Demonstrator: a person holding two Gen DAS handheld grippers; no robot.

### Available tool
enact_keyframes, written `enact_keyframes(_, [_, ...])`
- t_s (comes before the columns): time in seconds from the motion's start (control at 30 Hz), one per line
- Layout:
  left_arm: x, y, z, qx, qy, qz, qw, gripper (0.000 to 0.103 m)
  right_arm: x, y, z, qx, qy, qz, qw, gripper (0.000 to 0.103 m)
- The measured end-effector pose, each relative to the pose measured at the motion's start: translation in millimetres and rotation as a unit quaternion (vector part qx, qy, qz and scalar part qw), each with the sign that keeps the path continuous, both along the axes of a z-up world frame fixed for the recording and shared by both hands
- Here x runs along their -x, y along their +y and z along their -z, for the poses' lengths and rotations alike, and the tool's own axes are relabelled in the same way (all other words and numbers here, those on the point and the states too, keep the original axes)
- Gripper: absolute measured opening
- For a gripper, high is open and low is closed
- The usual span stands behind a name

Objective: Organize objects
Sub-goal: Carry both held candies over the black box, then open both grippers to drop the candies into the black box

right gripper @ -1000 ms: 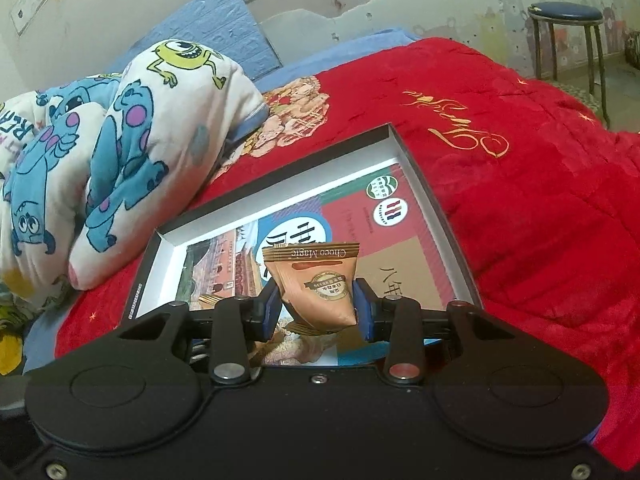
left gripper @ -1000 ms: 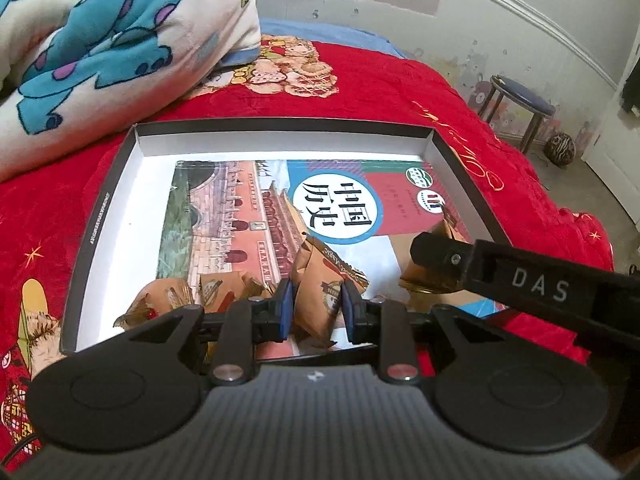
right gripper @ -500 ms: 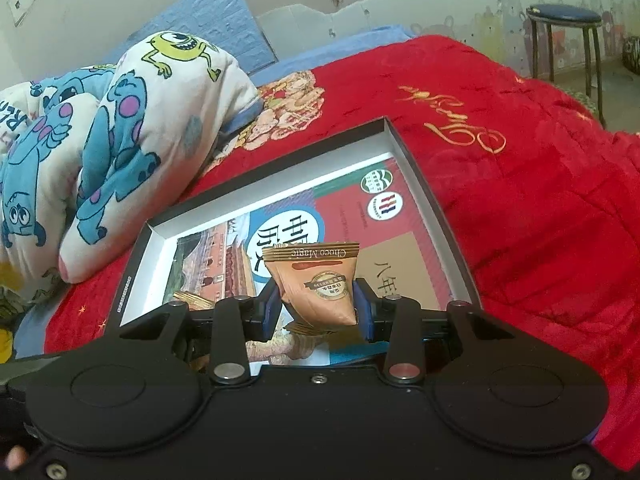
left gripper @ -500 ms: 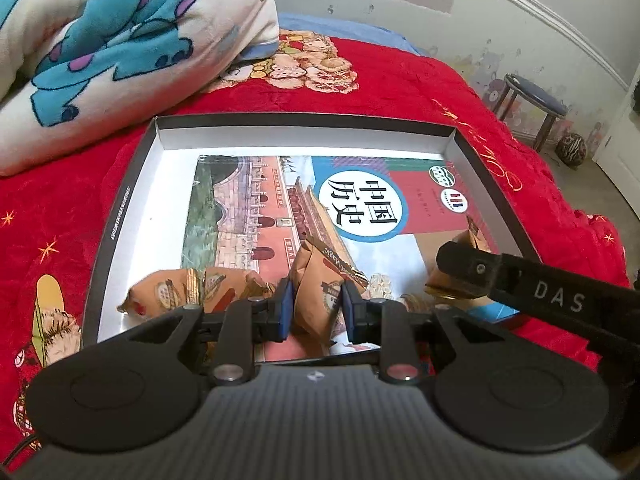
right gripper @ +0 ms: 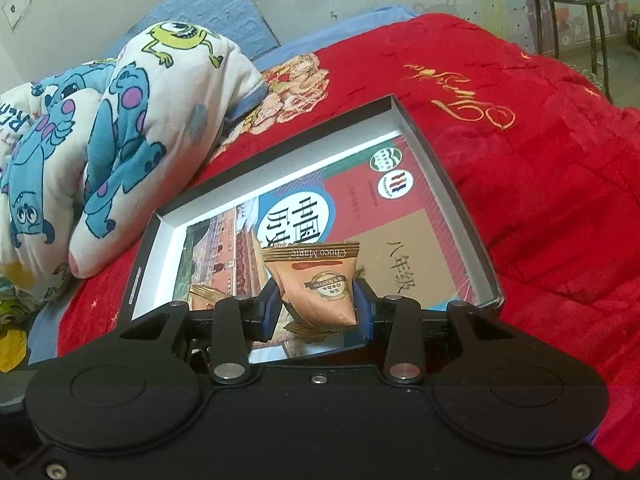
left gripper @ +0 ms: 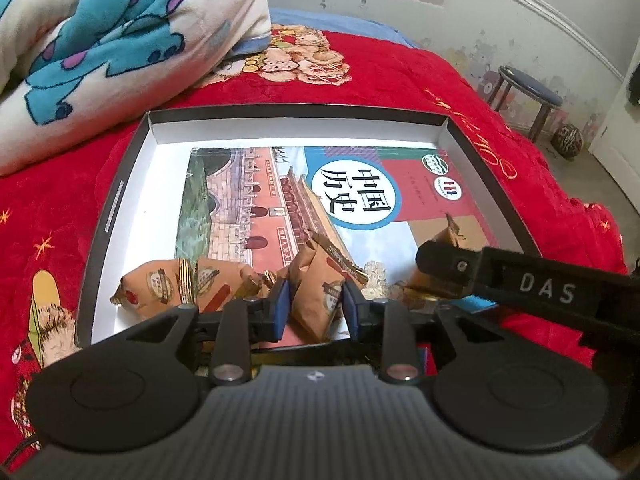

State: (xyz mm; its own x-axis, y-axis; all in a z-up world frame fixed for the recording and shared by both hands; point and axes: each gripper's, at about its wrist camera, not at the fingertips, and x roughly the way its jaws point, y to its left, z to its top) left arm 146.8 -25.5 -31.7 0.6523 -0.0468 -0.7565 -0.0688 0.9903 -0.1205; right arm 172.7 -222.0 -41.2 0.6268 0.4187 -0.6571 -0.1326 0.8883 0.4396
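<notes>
My left gripper [left gripper: 313, 312] is opening; a brown snack packet [left gripper: 318, 294] stands between its blue pads, resting on the history book [left gripper: 280, 200] inside the black-rimmed box [left gripper: 120, 200] on the red blanket [left gripper: 400, 76]. Two more packets [left gripper: 180, 284] lie just left of it. My right gripper [right gripper: 318, 312] clamps a Choco Magic packet [right gripper: 320, 284] (label upside down) above the box.

Both grippers, left gripper [left gripper: 314, 310] and right gripper [right gripper: 318, 314], are matte black with blue-padded fingers [left gripper: 280, 308], silver screws and white "DAS" lettering.
</notes>
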Motion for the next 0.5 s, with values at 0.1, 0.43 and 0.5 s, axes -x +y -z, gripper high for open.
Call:
enact_keyframes(0.1, [0.9, -1.6, -0.9, -0.001, -0.002, 0.002, 1.0, 0.052, -0.6, -0.4, 0.2, -0.004, 0.003, -0.004, 1.0, 0.037])
enact_keyframes(0.43, [6.9, -9.5, -14.1, -0.037, -0.001, 0.013, 0.9992, 0.082, -3.0, -2.9, 1.7, -0.021, 0.014, -0.007, 1.0, 0.039])
enact_keyframes(0.5, [13.2, -13.3, -19.9, -0.056, -0.005, 0.017, 0.9983, 0.083, -2.6, -4.2, 1.9, -0.025, 0.021, -0.007, 0.999, 0.04])
